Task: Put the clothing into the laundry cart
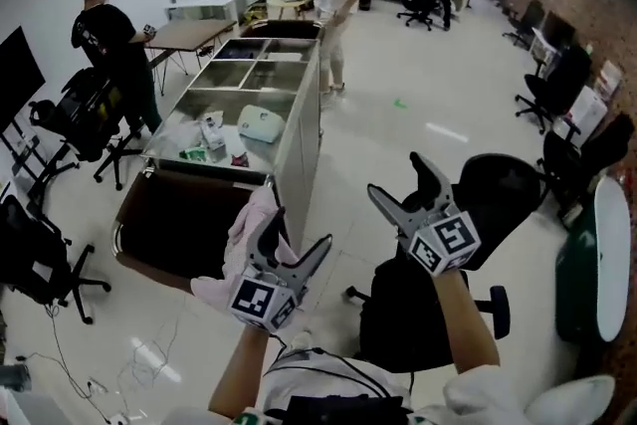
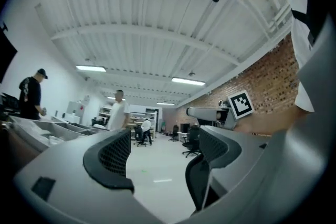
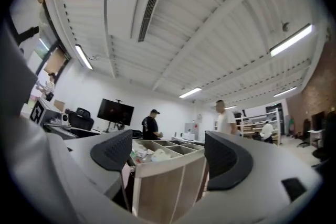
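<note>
At left, the dark laundry cart stands against the end of a long partitioned counter. The pink clothing lies draped over the cart's near right corner, its long axis running from the counter end down toward me, with the lower end apparently outside the rim. My left gripper hovers just beside it, jaws apart and empty. My right gripper, also spread and empty, hangs over a black office chair. A shallow pinch could drag the garment off onto the floor.

The open left claw hangs beside pink clothing draped over the laundry cart, the right claw also open.
</note>
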The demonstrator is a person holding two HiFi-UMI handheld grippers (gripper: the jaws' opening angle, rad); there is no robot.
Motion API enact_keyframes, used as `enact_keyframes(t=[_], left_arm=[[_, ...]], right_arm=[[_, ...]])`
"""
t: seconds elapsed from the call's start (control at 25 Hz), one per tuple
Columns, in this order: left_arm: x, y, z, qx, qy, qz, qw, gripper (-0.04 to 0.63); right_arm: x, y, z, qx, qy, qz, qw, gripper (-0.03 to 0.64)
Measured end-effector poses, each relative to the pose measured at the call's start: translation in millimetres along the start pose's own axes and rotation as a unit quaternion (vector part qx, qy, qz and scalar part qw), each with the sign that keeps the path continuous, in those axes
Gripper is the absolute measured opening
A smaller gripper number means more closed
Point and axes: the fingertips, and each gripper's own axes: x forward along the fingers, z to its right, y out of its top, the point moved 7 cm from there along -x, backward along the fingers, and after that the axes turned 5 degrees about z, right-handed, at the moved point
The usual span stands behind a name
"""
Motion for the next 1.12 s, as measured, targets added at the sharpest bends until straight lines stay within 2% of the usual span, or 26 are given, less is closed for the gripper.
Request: enact_keyframes(t=[0.2,0.4,0.56,0.68,0.88,1.0,1.12], left_arm=[[50,-19,50,-0.005,-0.082,-0.008,0.9966,0.387],[81,-36,95,-0.01,-0.144,-0.032,0.989,0.387],[94,-42,125,-0.004,-0.183,-0.028,0.9828,0.387],[98,-46,141,-0.018,-0.192,-0.018,0.9811,0.387],[105,-48,153,-0.029,-0.197,-0.017,0.9799,0.387],[107,-52,155,-0.027,-0.194,-0.024,0.9803,0.387],[109,-57,156,-0.032,-0.197,-0.024,0.9796,0.387]], right_arm=[[-107,1,40,-0.02,-0.14,-0.017,0.99,0.459],[-193,4,34,-0.05,-0.262,-0.025,0.963,0.458],[-241,-3,24,-0.029,-0.337,-0.027,0.941,0.456],[-267,-9,19,-0.014,-0.381,-0.028,0.924,0.456],[-293,-19,10,-0.028,-0.438,-0.063,0.896,0.451],[-297,-20,7,-0.025,-0.446,-0.071,0.892,0.443],[-295,-20,7,-0.031,-0.443,-0.07,0.893,0.44]])
